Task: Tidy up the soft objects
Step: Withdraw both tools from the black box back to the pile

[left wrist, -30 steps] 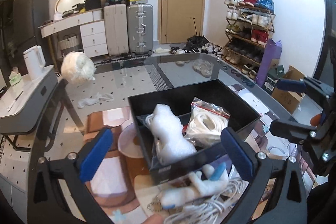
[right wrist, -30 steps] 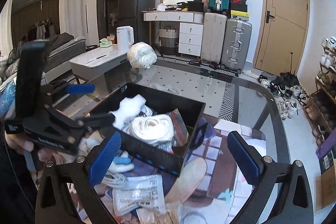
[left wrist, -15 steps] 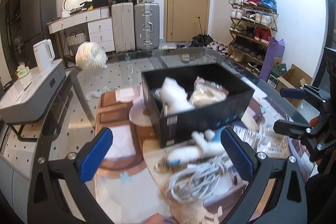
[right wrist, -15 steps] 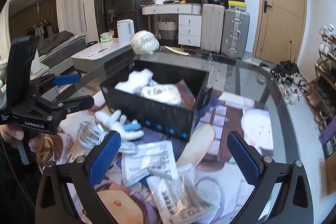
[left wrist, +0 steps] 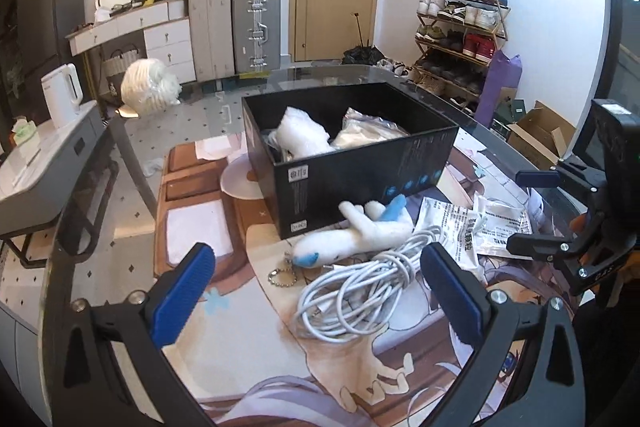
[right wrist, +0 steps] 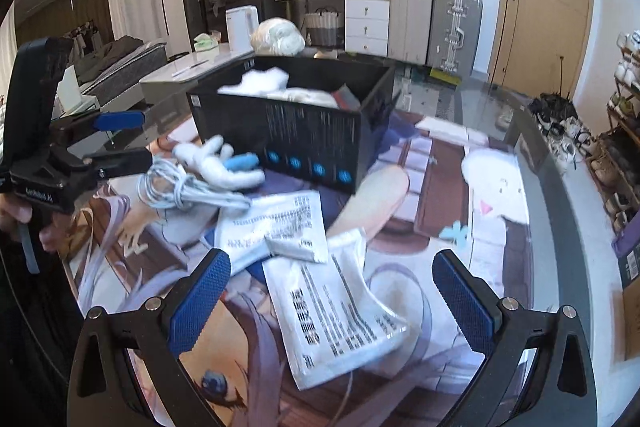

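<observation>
Clearly both grippers, left (left wrist: 316, 291) and right (right wrist: 332, 291), gape empty before the box (left wrist: 360, 167), so grabbing the cable (left wrist: 360, 287) could perhaps drag its loops.

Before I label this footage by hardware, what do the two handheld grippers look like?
Both match: the left gripper and right gripper have black angular frames with silver screw heads and two fingers faced with blue knurled pads. Seen from the right wrist camera, the left one has a tall black upright block, and white lettering on its body. No cables or sleeves are clearly visible.
</observation>
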